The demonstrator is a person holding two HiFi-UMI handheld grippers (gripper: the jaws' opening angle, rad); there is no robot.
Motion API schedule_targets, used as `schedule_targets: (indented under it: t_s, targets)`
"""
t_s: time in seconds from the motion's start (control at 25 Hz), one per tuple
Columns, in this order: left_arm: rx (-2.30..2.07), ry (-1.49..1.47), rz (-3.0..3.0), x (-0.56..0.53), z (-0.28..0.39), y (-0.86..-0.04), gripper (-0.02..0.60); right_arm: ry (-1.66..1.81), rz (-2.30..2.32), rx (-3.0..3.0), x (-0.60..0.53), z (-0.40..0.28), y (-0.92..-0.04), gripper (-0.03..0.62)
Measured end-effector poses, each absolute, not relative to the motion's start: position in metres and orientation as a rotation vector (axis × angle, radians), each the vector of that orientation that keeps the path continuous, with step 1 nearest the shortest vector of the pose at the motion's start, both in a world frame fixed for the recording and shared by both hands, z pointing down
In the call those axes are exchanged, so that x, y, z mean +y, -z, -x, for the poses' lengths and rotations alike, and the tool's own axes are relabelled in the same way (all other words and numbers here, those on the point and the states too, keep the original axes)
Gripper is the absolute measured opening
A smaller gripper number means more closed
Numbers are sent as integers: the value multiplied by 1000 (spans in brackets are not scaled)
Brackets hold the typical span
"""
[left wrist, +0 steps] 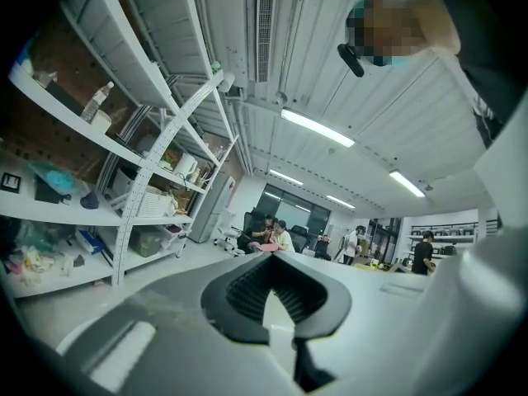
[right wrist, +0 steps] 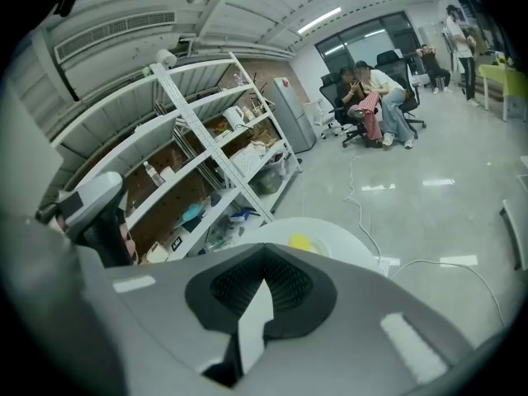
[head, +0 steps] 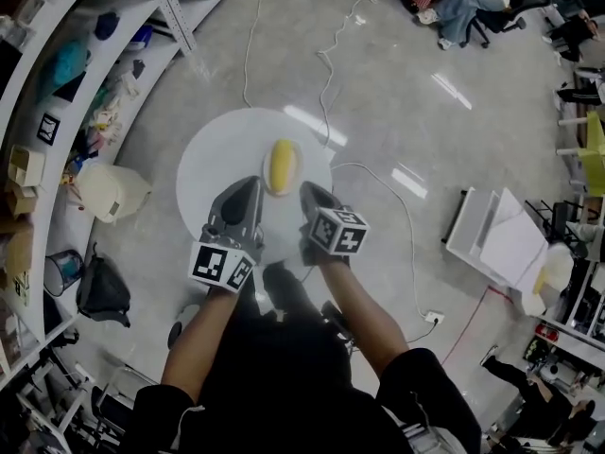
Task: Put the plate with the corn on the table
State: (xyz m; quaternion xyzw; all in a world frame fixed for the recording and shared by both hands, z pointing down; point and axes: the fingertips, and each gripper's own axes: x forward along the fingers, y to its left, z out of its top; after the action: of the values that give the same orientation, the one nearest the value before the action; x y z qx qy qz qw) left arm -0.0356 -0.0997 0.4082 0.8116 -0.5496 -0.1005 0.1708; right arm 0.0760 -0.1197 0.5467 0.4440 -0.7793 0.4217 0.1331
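1. Corn (head: 282, 165) lay on the plate (right wrist: 328, 247), and the plate sat on the round white surface (head: 213, 164). In head view the plate was hard to tell from the surface.
2. Left tongs (head: 248, 187) were drawn together with nothing between them. The left gripper view pointed up at the ceiling and showed no plate.
3. Right tongs (head: 308, 191) were drawn together too, and empty. The right gripper view showed corn and plate on the surface beyond the tips, well apart from them.
4. In head view both tongs showed over the near part of the surface, one each side of the corn, neither touching the plate.
5. Judged: the plate was already down, so the task looked done.
6. Handling, judged: the plate was probably stiff, light and smooth at the rim, so slippery under the pads, and it could chip if dropped. The corn was loose and round and would roll if the plate tipped.
7. Hold, judged: pinch the rim at two opposite sides, one tongs each, and keep it level. Leave the corn alone.
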Motion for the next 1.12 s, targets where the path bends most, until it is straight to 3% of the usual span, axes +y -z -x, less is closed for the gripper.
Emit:
schedule_targets:
  t_s: [1.12]
  targets:
    - [-1541,334,-2384,-72,33,-341,0,-903,-1380,-2500,-99,-64,-404,9]
